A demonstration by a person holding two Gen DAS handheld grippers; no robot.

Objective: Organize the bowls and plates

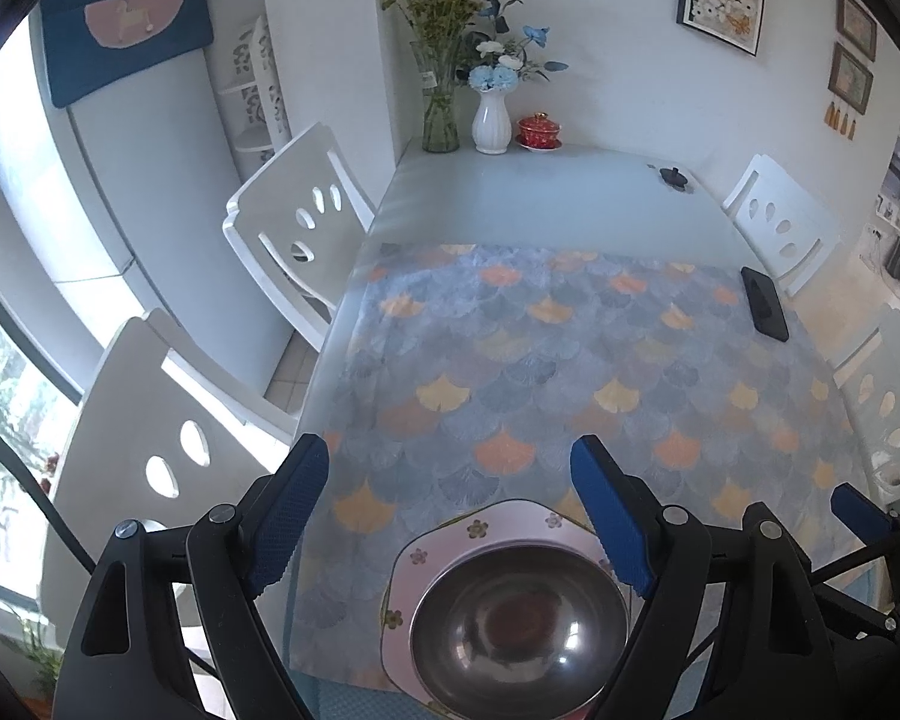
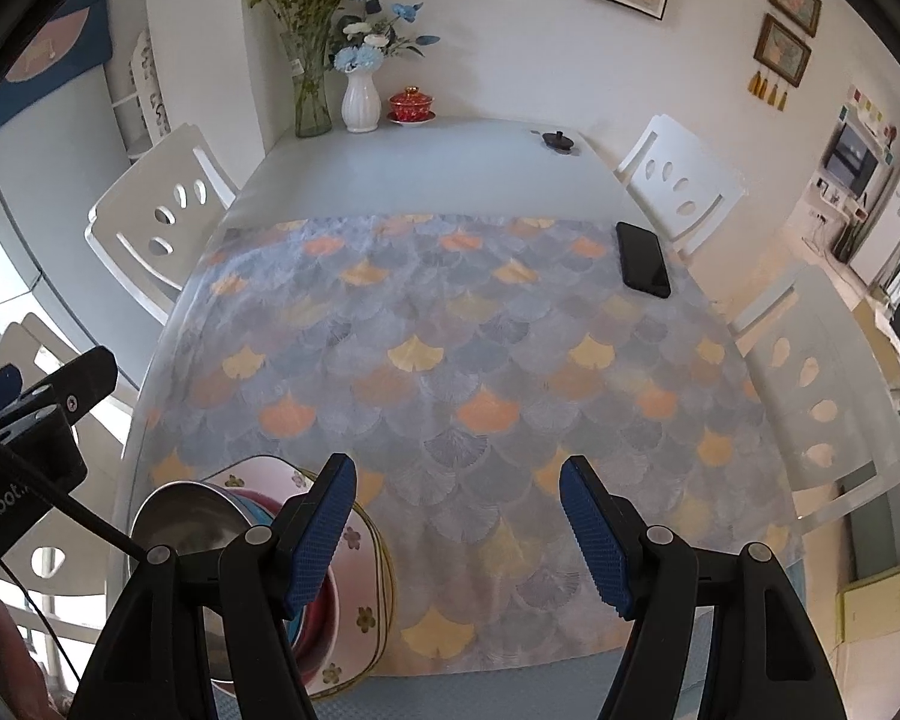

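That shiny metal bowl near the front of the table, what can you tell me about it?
The metal bowl is round and looks like polished steel, its dark inside mirroring the room. It sits upright and empty on top of a stack, inside what look like red and blue bowls, above a pink plate with small flowers and angled edges. The stack stands at the near edge of the patterned tablecloth. The left gripper hangs open above it, not touching; the right gripper is open beside it.
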